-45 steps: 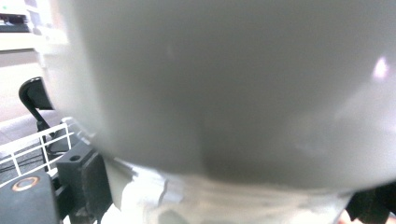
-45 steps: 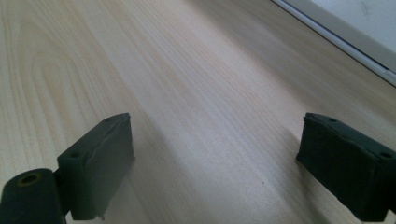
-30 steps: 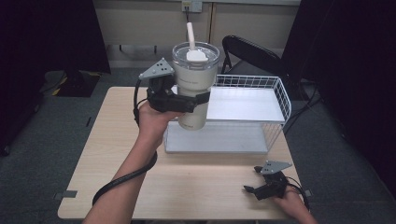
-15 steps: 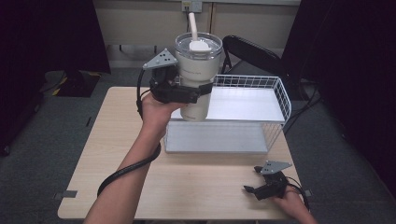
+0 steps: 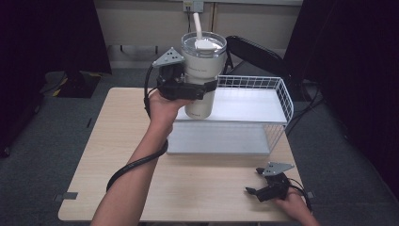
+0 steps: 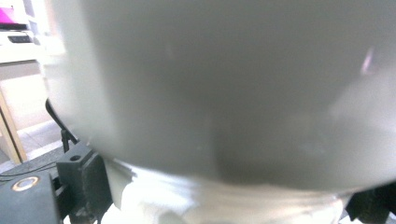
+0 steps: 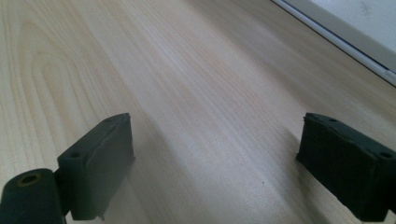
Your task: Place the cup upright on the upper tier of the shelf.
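While my left gripper (image 5: 200, 89) fingers clamp tumbler (image 5: 202, 70) above wire rack (image 5: 263, 101), upper centre, placement remains; right gripper (image 5: 263, 190) fingers wide, empty, lower right tabletop (image 5: 117, 141).

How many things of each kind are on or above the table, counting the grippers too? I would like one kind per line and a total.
Grippers: 2 (left gripper, right gripper)
Tumbler with straw: 1
Wire rack: 1
Total: 4
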Tool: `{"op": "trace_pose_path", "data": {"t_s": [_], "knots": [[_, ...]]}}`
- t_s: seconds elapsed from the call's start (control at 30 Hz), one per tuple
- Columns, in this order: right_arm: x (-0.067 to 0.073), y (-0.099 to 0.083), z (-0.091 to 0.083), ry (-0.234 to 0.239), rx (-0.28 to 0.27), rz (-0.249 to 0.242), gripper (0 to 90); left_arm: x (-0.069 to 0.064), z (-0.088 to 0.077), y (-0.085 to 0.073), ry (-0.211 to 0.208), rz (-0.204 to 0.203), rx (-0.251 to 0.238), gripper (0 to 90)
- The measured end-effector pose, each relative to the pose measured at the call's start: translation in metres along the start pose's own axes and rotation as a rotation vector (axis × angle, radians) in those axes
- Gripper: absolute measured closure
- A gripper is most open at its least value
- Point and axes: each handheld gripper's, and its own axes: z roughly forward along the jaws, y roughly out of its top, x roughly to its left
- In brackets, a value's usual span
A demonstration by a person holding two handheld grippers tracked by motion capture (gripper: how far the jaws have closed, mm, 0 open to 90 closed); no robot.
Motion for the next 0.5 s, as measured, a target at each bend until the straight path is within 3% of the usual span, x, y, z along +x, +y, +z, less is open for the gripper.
{"op": "trace_pose_path", "data": {"t_s": [0.5], "knots": [[0.0, 0.0, 0.0, 0.0, 0.0, 0.001, 9.6, 0.008, 0.013, 0.001, 0.031, 0.003, 0.005, 9.2]]}}
